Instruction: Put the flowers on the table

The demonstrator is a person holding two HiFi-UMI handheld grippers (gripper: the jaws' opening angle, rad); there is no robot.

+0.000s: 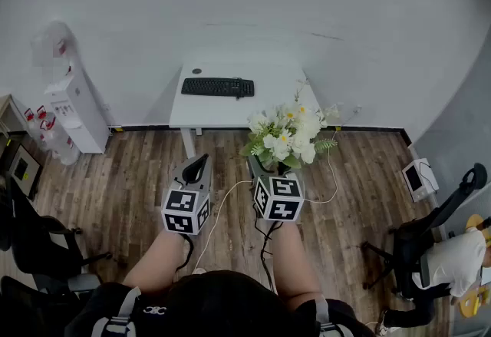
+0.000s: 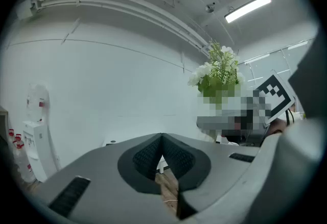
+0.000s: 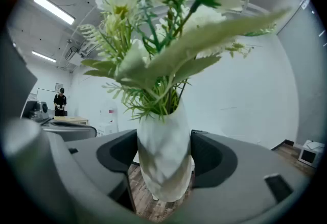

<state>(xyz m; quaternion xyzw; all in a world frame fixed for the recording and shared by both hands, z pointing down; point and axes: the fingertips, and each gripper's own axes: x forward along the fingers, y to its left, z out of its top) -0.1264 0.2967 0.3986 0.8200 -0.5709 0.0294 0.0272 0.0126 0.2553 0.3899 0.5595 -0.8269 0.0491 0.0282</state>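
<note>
White flowers with green leaves, one bunch, upright in a white vase. They are held in the air over the wood floor, just before the near right corner of the counter, and do not rest on it.

Right tongs: both pads press the vase body from either side; jaws stand fairly wide around it. The right forearm is bare and reaches straight forward from the body, with the marker cube on top.

Left tongs: tips closed together, nothing between them. They are level with the right tongs and just beside them. The left forearm is bare and angles forward.

Counter: white, against the wall, carrying a black keyboard.

White water dispenser: left of the counter, at the wall.
</note>
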